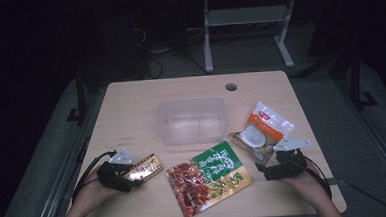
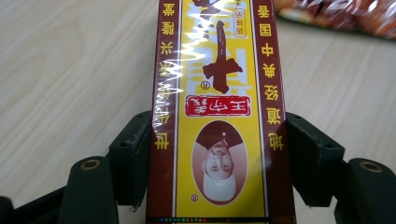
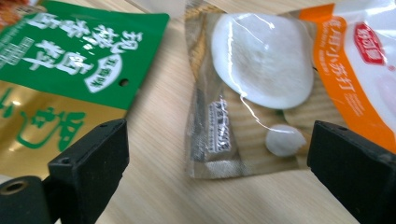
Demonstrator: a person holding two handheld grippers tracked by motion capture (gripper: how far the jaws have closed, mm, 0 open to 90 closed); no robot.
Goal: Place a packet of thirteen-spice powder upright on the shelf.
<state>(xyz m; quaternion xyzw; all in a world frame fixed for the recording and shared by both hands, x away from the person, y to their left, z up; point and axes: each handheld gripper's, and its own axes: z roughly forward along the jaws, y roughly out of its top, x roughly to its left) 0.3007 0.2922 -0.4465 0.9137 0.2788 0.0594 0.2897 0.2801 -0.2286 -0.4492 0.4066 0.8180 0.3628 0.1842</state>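
A long yellow and maroon packet [image 1: 145, 168] [image 2: 219, 70] lies on the wooden table [image 1: 131, 116] at the front left. My left gripper [image 1: 133, 176] [image 2: 219, 135] has its two black pads against the packet's long edges near one end, shut on it. At the front right lies a white and orange pouch [image 1: 263, 131] [image 3: 261, 65] with a clear window showing white pieces. My right gripper [image 1: 265, 168] [image 3: 217, 149] stands open with the pouch's near corner between its wide-spread jaws, not touching it.
A green and gold snack bag [image 1: 210, 180] [image 3: 70, 60] lies at the front middle between the two hands. A clear plastic container [image 1: 190, 102] stands at the table's middle. A round cable hole [image 1: 231, 87] is near the far edge.
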